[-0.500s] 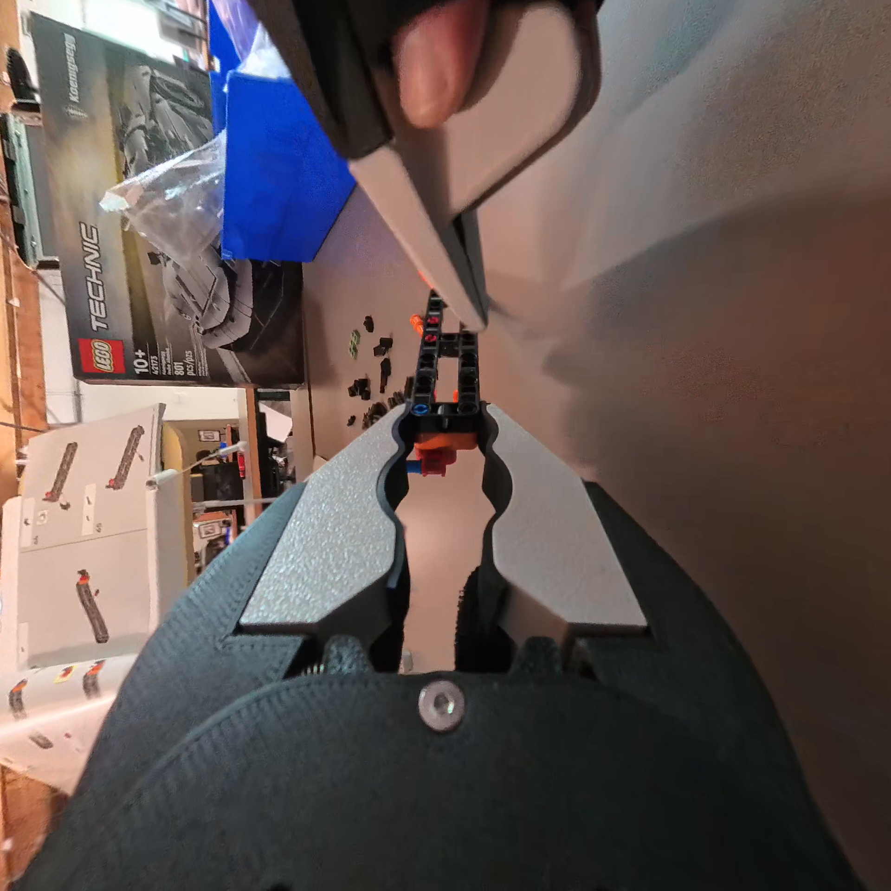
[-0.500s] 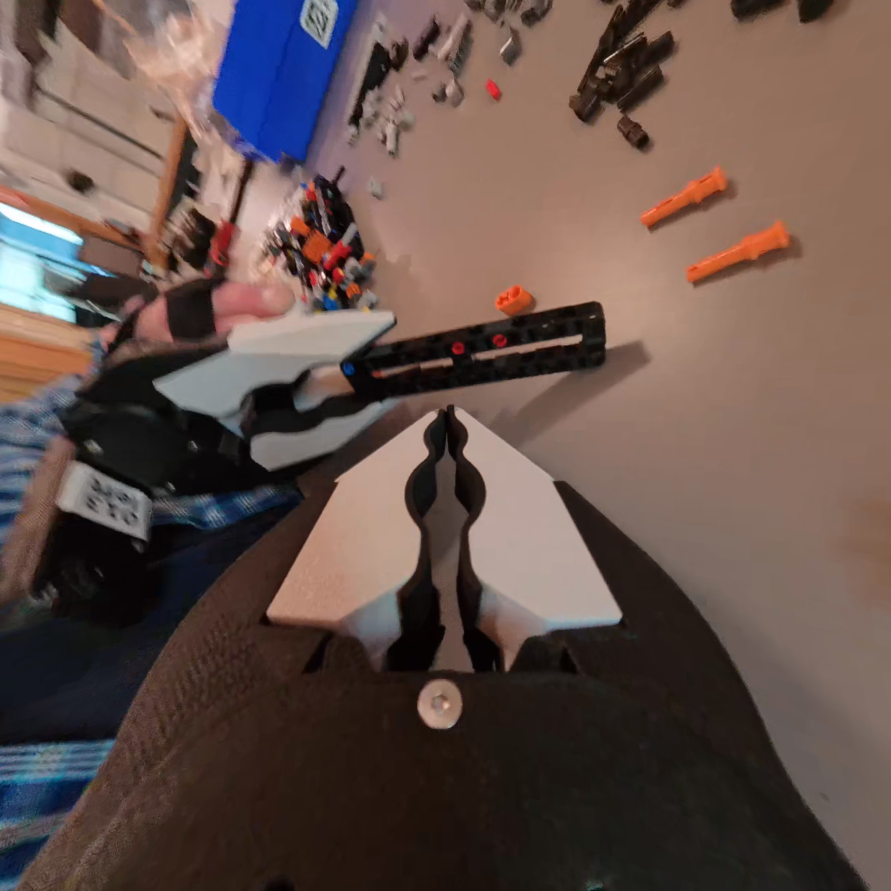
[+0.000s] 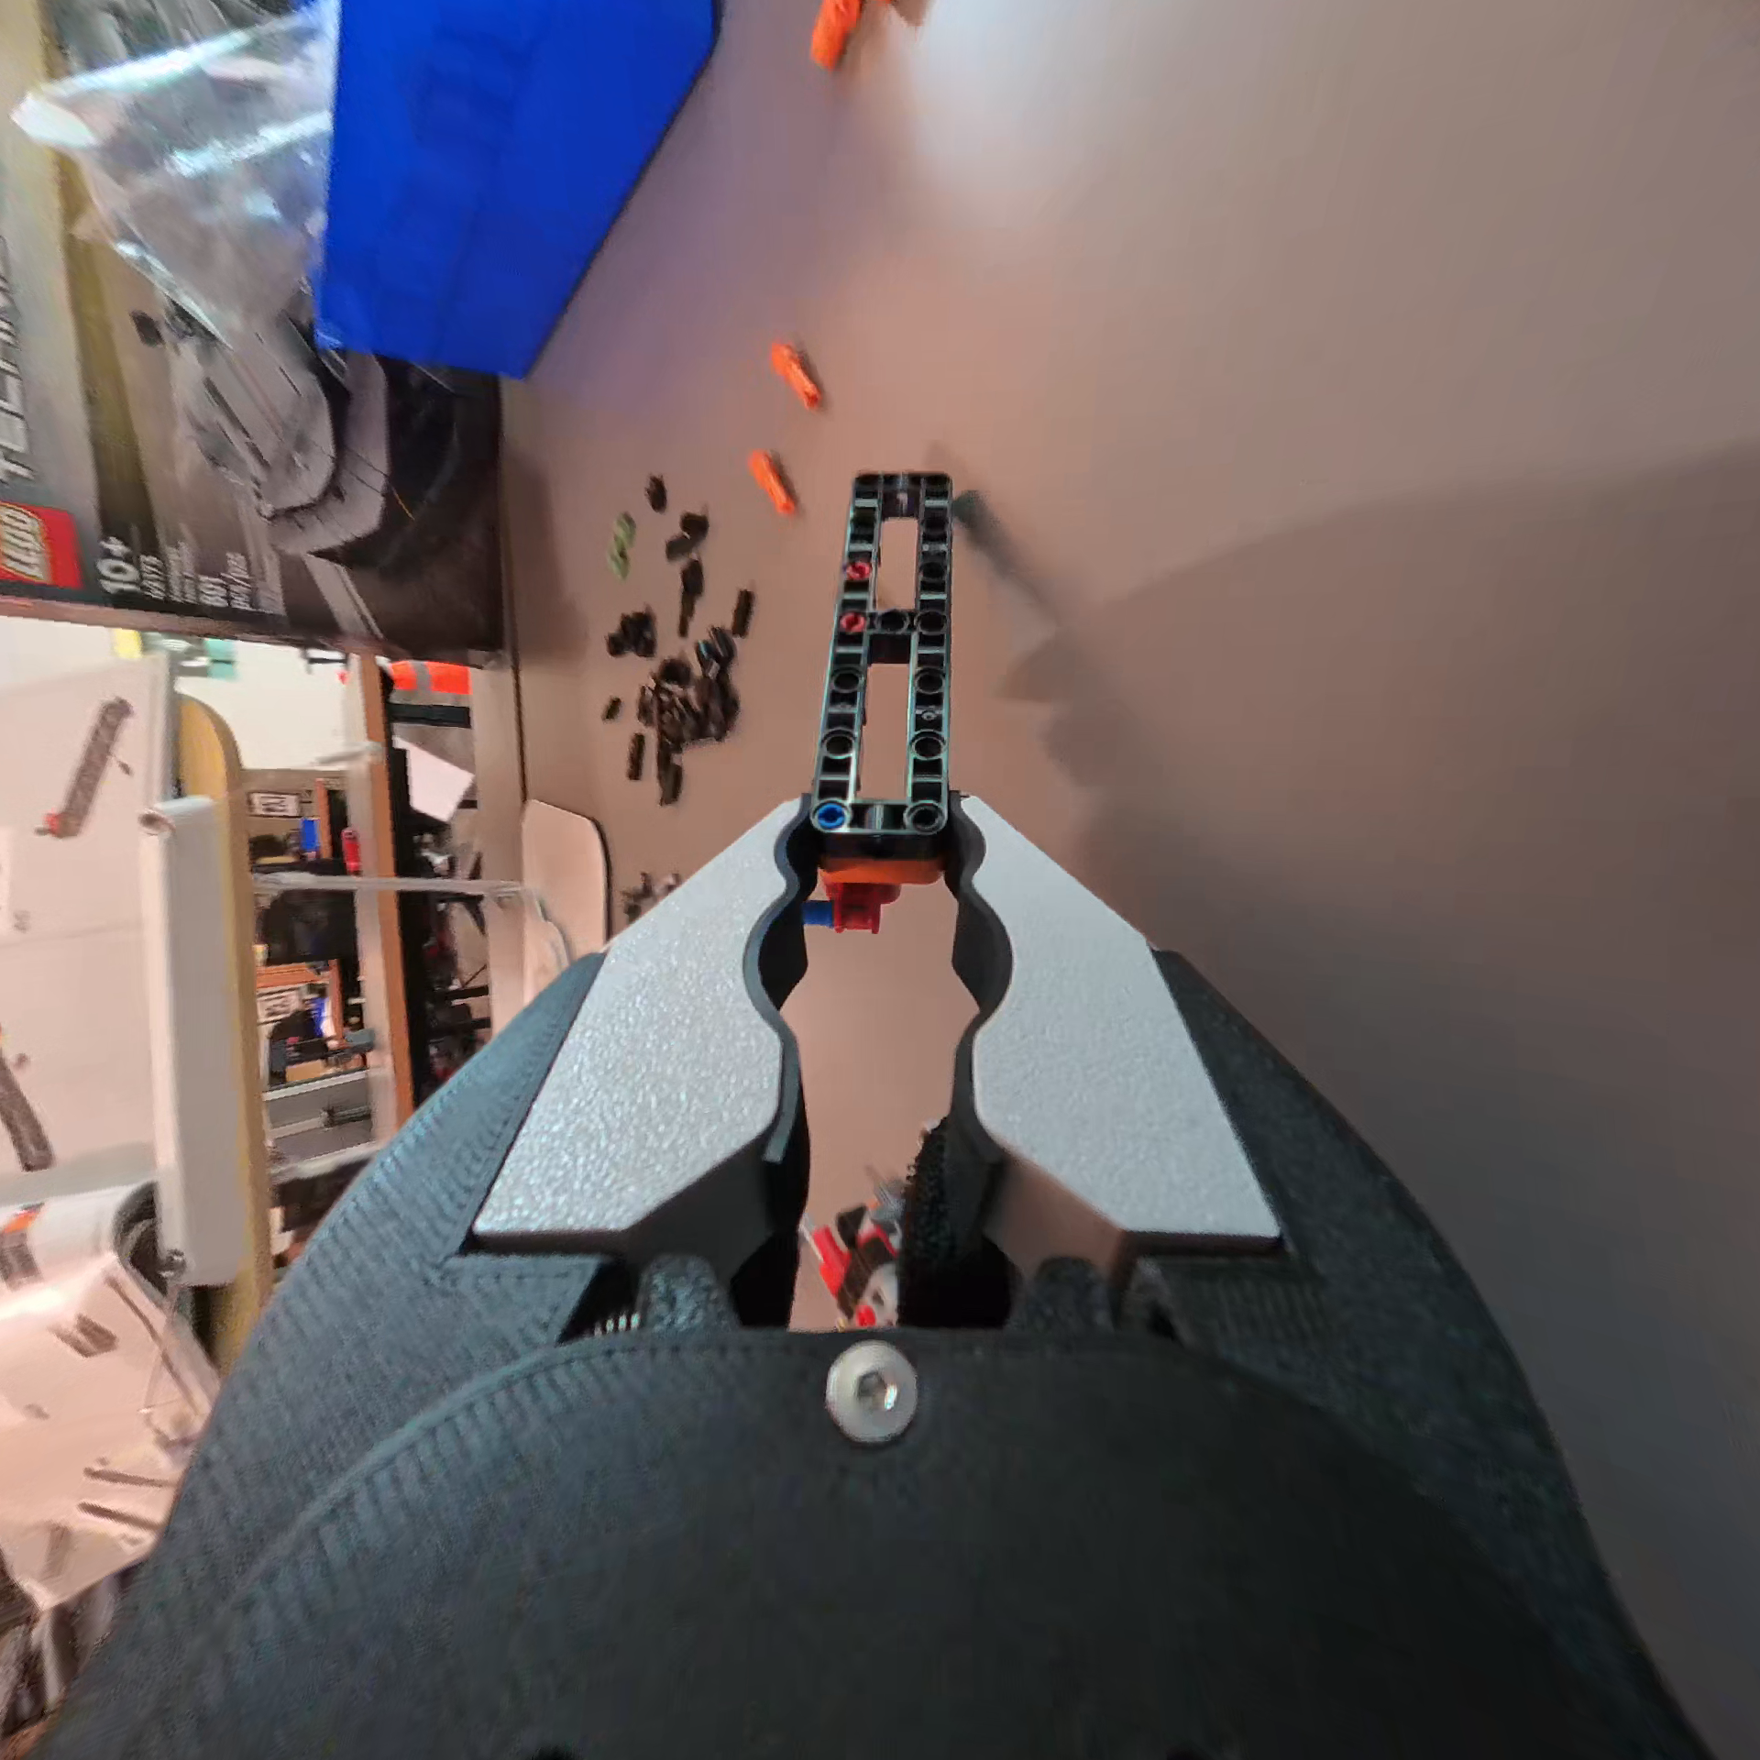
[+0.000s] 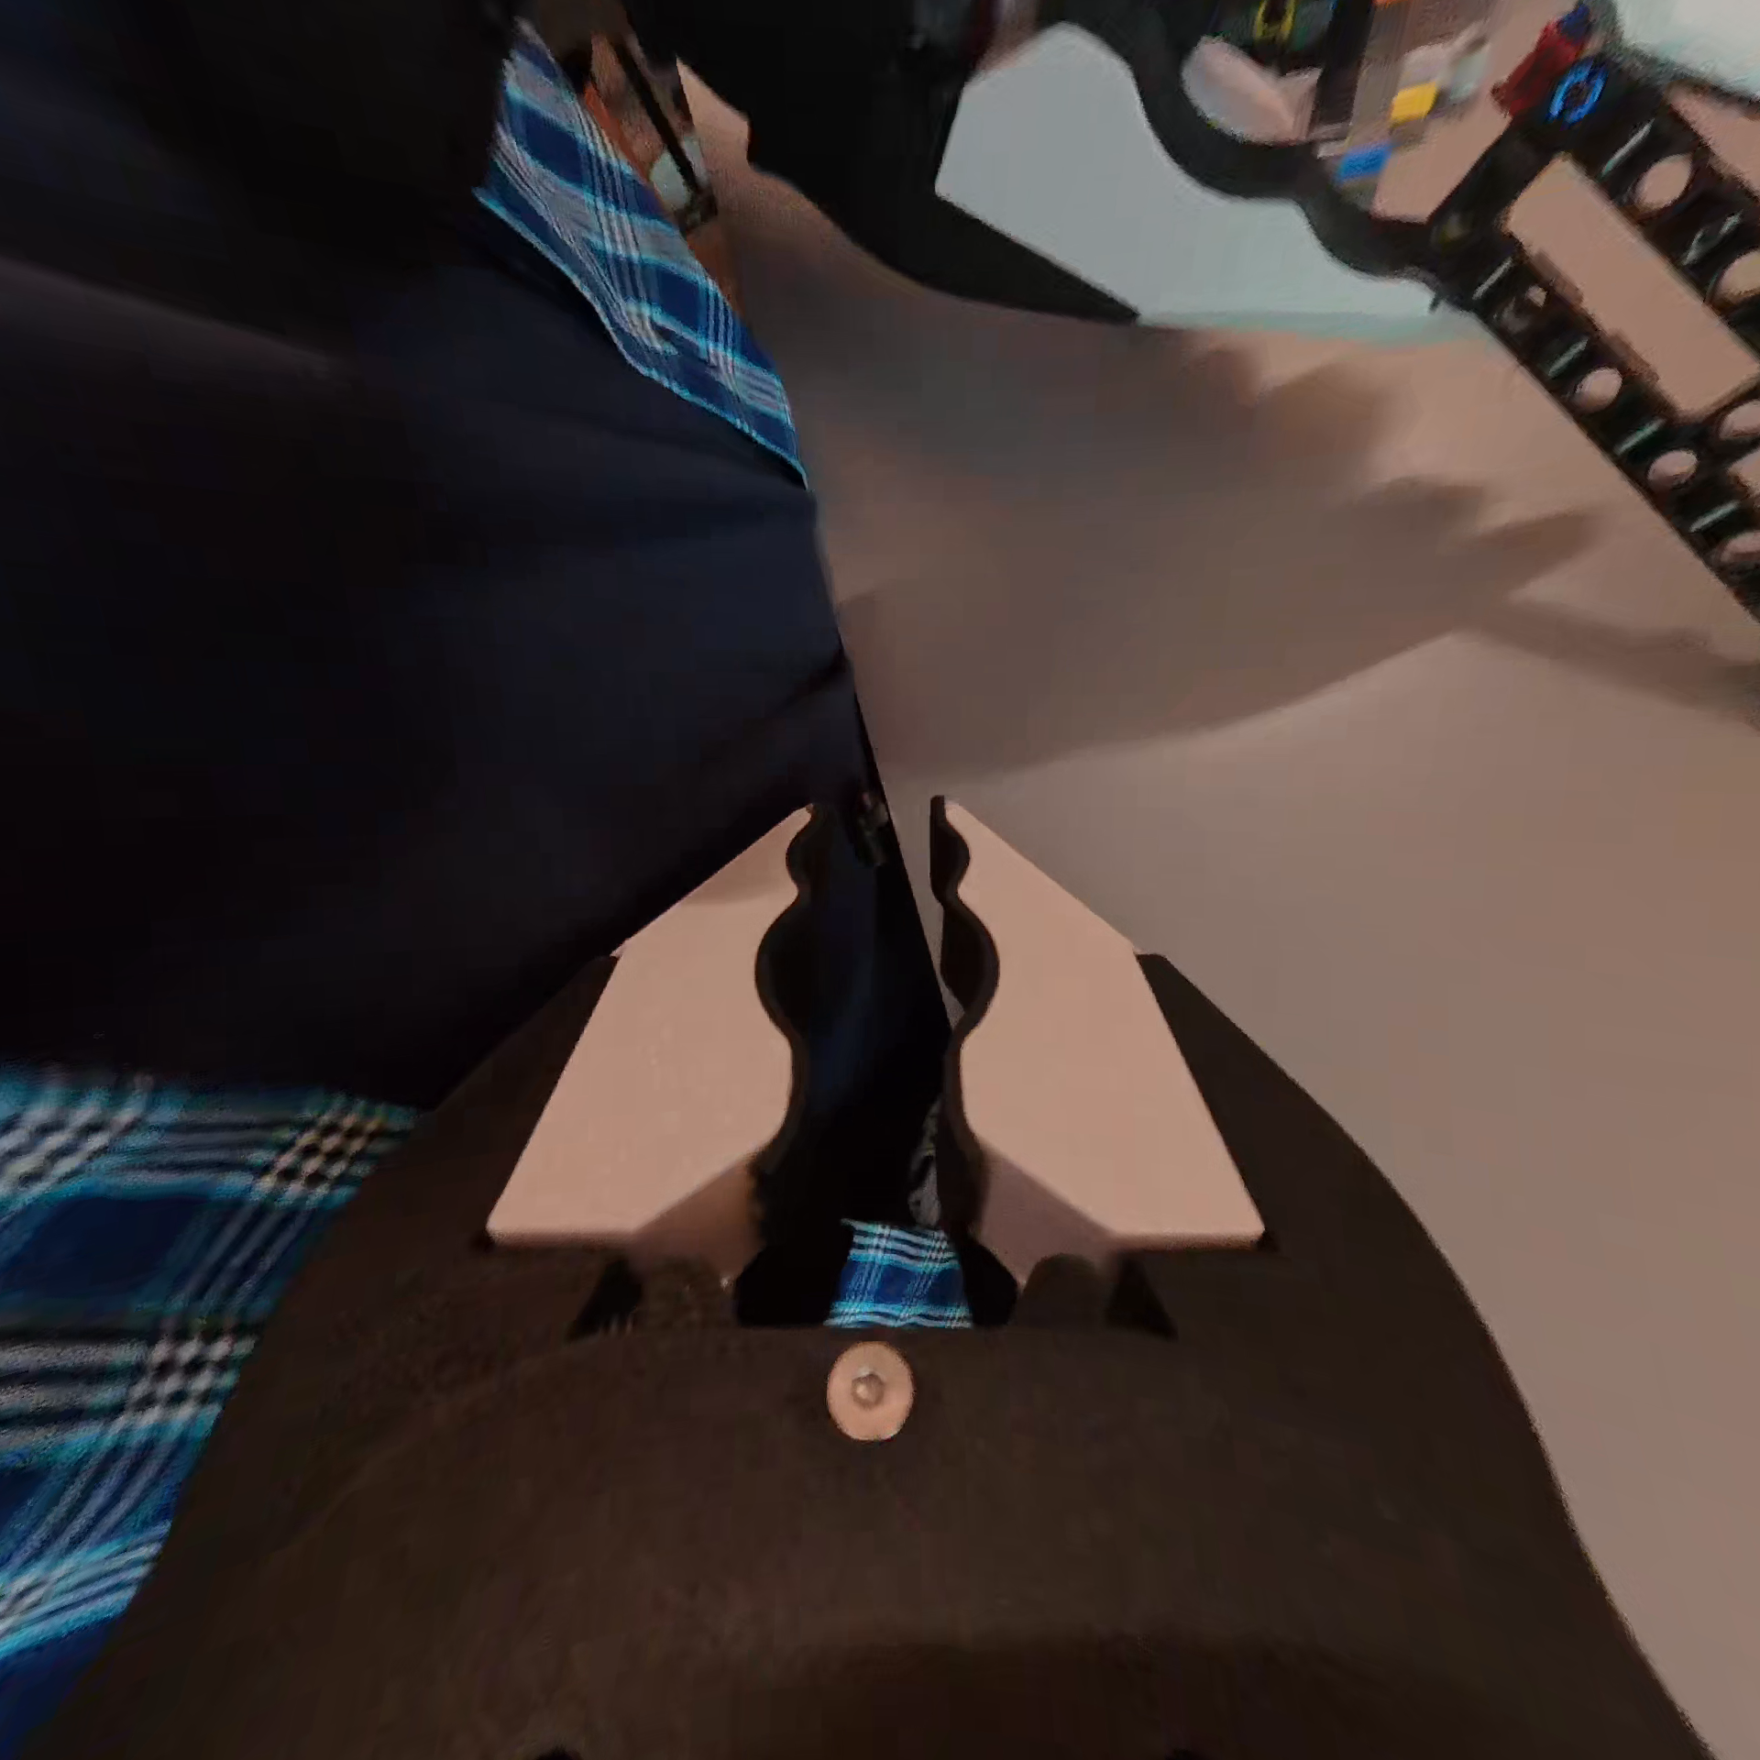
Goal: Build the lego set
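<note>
Jaws of your left gripper (image 3: 876, 829) pinch the near end of a long black beam frame (image 3: 886, 657), which runs straight out along the fingers, its long axis in line with them, held clear above the bench (image 3: 1286, 333). An orange and red block (image 3: 871, 886) sits under the gripped end, between the fingers.

Your right gripper (image 4: 874, 810) has its jaws spread a little and holds nothing; it points toward your dark clothing and plaid shirt (image 4: 648, 248) at the bench edge, with the frame up and to its right, well apart. Judged from this, the right gripper must turn toward the parts before it can add anything.

Left of the frame lies a heap of small black pins (image 3: 681, 686). Beyond them lie two orange pins (image 3: 781, 429), a blue box (image 3: 495, 162), a clear bag (image 3: 181, 162) and the set's carton (image 3: 276, 476). Nothing stands between frame and pins.
</note>
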A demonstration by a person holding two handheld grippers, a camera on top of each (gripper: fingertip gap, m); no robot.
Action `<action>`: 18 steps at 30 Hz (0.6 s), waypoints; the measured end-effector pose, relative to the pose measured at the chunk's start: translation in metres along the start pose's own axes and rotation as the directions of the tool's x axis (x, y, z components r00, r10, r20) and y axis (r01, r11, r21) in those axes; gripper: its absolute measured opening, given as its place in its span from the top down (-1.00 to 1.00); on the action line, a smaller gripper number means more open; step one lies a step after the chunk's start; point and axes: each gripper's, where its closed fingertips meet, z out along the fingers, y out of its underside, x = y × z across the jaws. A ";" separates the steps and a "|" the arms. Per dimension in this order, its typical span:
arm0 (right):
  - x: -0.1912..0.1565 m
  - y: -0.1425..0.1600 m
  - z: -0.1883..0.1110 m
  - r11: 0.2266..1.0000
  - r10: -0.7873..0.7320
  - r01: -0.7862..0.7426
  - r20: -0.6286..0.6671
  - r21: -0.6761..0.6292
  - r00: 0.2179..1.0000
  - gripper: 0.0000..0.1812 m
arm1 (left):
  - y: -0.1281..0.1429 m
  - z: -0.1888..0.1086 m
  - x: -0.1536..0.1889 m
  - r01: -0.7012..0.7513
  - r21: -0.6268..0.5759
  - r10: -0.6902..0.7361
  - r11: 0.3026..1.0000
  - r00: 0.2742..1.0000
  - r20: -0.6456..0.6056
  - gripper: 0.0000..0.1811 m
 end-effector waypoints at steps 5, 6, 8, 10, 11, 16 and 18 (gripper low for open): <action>0.002 0.005 0.008 0.998 -0.041 0.041 -0.005 -0.039 0.999 0.86 | 0.012 -0.005 0.007 0.021 -0.031 -0.021 0.999 0.999 -0.025 0.72; 0.001 0.006 0.009 0.998 -0.049 0.049 0.005 -0.045 0.999 0.88 | 0.012 -0.006 0.008 0.025 -0.032 -0.026 0.999 0.999 -0.028 0.71; 0.001 0.009 0.012 0.996 -0.055 0.056 0.010 -0.067 0.998 0.90 | 0.013 -0.006 0.009 0.030 -0.034 -0.031 0.999 0.999 -0.030 0.71; -0.002 0.010 0.015 0.995 -0.066 0.068 0.029 -0.072 0.997 0.98 | 0.013 -0.005 0.010 0.034 -0.036 -0.035 0.999 0.999 -0.034 0.71; -0.003 0.010 0.016 0.995 -0.074 0.076 0.028 -0.070 0.997 1.00 | 0.013 -0.005 0.011 0.036 -0.035 -0.038 0.999 0.999 -0.038 0.71; 0.000 0.008 0.016 0.997 -0.052 0.052 0.015 -0.049 0.999 1.00 | 0.013 -0.006 0.014 0.047 -0.036 -0.049 0.998 0.998 -0.048 0.71; -0.003 0.008 0.013 0.998 -0.038 0.039 0.029 -0.038 0.999 1.00 | 0.014 -0.007 0.015 0.053 -0.038 -0.055 0.998 0.997 -0.051 0.71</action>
